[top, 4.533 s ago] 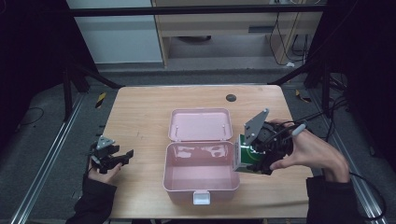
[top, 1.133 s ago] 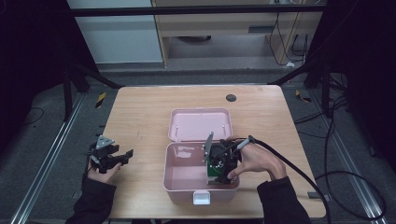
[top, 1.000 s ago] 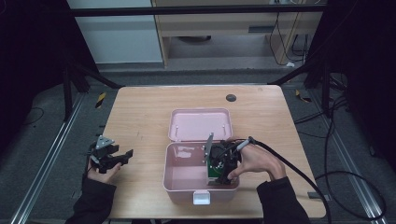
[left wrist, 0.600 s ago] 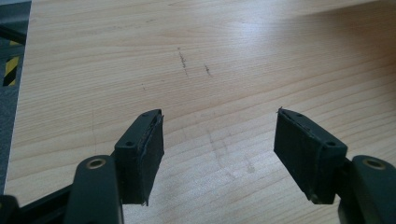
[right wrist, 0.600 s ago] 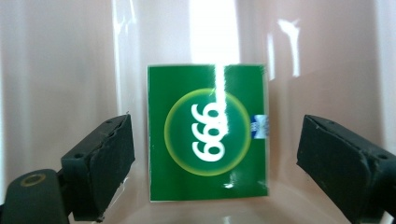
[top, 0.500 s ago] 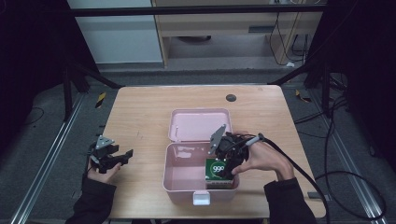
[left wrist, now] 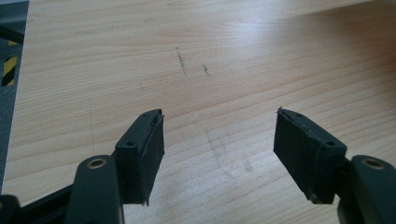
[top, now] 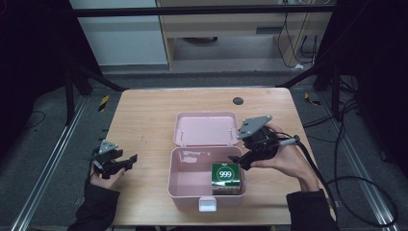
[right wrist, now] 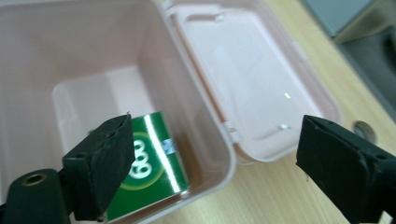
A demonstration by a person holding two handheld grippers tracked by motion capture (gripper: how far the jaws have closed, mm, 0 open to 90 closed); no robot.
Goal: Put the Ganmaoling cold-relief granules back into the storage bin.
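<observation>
An open pink box [top: 186, 201] sits in the middle of the wooden table, its lid [top: 207, 129] folded flat behind it. A green carton marked 999 [top: 226, 177] lies inside at the box's right end. My right gripper [top: 238, 161] hovers just above the box's right rim, open; its jaws have just been opening and nothing is between them. In the right gripper view the carton [right wrist: 154, 172] lies below the left jaw, inside the box [right wrist: 93, 46], with the lid [right wrist: 243, 79] beyond. My left gripper [top: 131, 160] rests open at the table's left, over bare wood [left wrist: 219, 140].
A small dark round disc [top: 237, 101] lies near the table's far edge, behind the lid. The table [top: 144, 115] has bare wood to the left of the box. A cable trails from the right gripper off the table's right edge.
The right gripper let go of the green carton inside the box, then rose and drew back to the right. The carton stays in the box. The left gripper has not moved.
</observation>
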